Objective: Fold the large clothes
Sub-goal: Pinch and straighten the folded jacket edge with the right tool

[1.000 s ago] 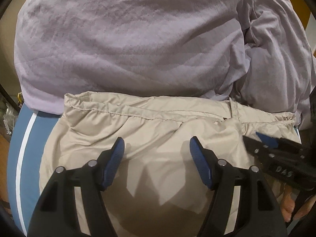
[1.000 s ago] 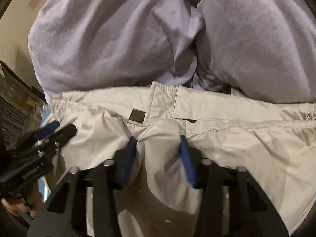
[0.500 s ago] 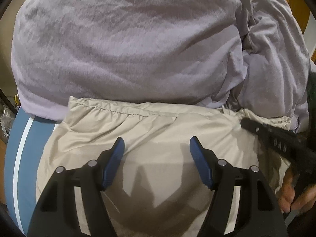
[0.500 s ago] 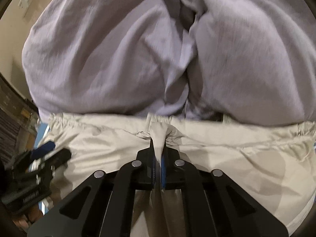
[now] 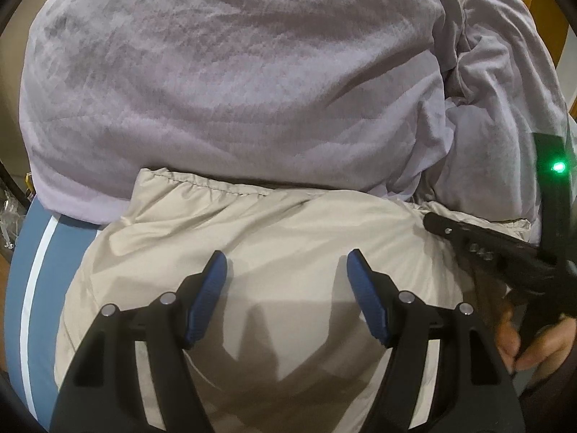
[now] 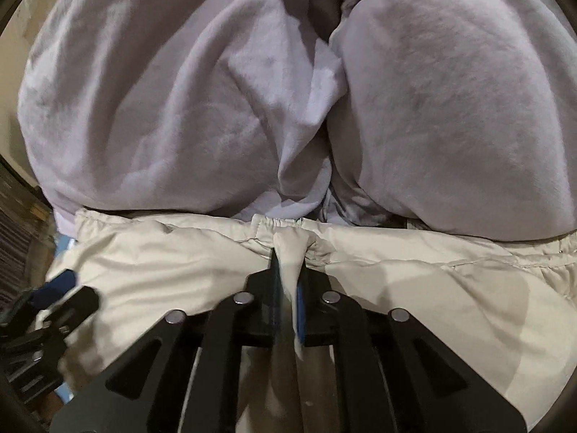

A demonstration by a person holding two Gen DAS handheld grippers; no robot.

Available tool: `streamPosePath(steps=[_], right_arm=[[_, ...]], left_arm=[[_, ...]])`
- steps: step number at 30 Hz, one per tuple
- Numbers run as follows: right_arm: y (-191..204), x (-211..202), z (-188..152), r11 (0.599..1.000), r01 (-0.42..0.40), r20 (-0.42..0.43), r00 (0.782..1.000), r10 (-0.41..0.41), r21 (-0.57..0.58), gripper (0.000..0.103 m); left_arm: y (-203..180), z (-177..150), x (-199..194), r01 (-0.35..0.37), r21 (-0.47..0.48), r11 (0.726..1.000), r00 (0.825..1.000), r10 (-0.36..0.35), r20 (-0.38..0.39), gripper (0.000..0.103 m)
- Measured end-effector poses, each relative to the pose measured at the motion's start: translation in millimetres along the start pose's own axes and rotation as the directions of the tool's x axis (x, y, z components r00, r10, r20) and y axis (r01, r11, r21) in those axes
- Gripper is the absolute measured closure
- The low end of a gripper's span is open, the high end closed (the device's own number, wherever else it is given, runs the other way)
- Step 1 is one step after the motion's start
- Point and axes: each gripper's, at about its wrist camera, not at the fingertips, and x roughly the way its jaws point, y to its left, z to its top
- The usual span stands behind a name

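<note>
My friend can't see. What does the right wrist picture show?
The right gripper is shut on a pinched fold of the beige trousers, just below their waistband. A lilac duvet is heaped behind them, and the left gripper pokes in at the left edge.

duvet [image 5: 230, 83]: a big lilac heap of crinkled cloth, filling the upper part of both views; in the right wrist view [image 6: 173, 108] it bulges in two rounded lobes with a deep fold between them.
sheet [image 5: 32, 263]: blue, below and left of the duvet, running out from under its lower left edge.
stripe [image 5: 34, 281]: white, narrow, on the sheet, curving down from near the duvet's lower left corner.
wall [image 6: 10, 57]: beige, left of the duvet.
wood [image 5: 541, 11]: orange-brown upright strip, right of the duvet's upper edge.
clutter [image 6: 18, 252]: dark and ribbed, left of the duvet's lower edge; too blurred to name.
</note>
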Motion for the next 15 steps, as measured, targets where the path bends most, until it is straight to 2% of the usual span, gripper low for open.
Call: streamPosePath(steps=[3, 4, 10, 15], right_arm=[[-12, -25, -4, 1.000, -0.013, 0.031, 0.999, 0.013, 0.015, 0.069], [-17, -38, -8, 1.000, -0.017, 0.059, 0.998, 0.016, 0.020, 0.066], [-48, -84, -26, 0.999, 0.032, 0.138, 0.990, -0.036, 0.031, 0.066], [-66, -84, -45, 0.993, 0.112, 0.114, 0.987, -0.114, 0.026, 0.066]], left_arm=[[-6, 0, 3, 0.004, 0.003, 1.000, 1.000, -0.003, -0.006, 0.033], [-7, -1, 3, 0.005, 0.006, 1.000, 1.000, -0.005, -0.006, 0.033], [-15, -9, -4, 0.022, 0.018, 1.000, 1.000, -0.022, 0.007, 0.033], [-20, -17, -8, 0.031, 0.030, 0.999, 0.999, -0.032, 0.020, 0.033]])
